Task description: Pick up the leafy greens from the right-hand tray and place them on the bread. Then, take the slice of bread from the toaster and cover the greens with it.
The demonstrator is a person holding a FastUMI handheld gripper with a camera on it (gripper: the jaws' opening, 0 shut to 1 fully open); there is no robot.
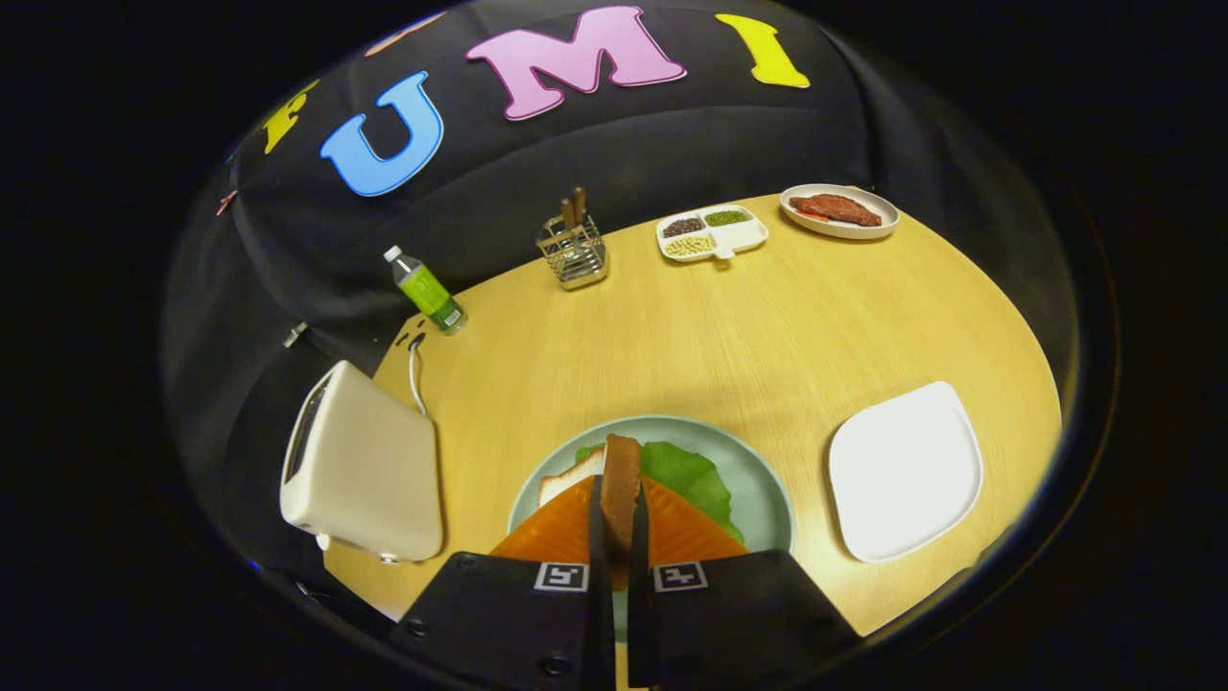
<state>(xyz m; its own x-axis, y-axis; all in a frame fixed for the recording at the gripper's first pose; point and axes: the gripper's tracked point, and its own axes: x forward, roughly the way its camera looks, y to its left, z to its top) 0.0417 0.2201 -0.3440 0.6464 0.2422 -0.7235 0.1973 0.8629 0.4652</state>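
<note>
Currently gripper (619, 523) clamps toast slice (621, 480) edge-on between both fingers, above round plate (758, 480); greens (691, 475) lie on plate's bread (571, 475); toaster (360, 475) left of plate.

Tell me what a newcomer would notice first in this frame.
The gripper is shut on a slice of bread, held edge-on between its orange fingers over the green plate. On that plate the greens already lie on another bread slice. The cream toaster stands beside the plate, with a bare white tray on the other side.
</note>
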